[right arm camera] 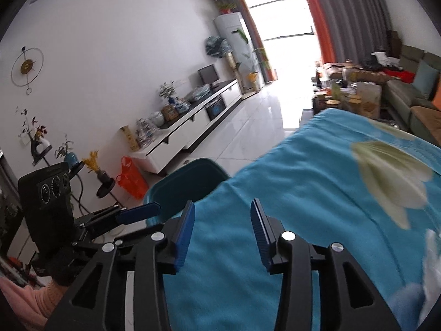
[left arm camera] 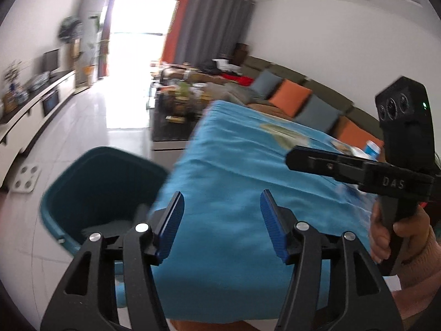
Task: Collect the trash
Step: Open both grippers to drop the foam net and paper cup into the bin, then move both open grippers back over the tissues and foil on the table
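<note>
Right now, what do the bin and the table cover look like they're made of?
Bin: probably plastic, teal, smooth with a rolled rim and dull sheen. Table cover: looks like woven fabric, matte blue with a printed flower; it creases and drapes over the edge.

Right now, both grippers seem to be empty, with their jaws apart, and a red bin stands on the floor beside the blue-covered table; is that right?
Not quite: the bin is dark teal, not red, as the left wrist view shows. The rest holds: left gripper and right gripper are both empty, jaws apart, and the bin stands on the floor beside the blue-covered table.

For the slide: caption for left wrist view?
Empty hand-held gripper, open, above blue tablecloth beside teal bin.
</note>
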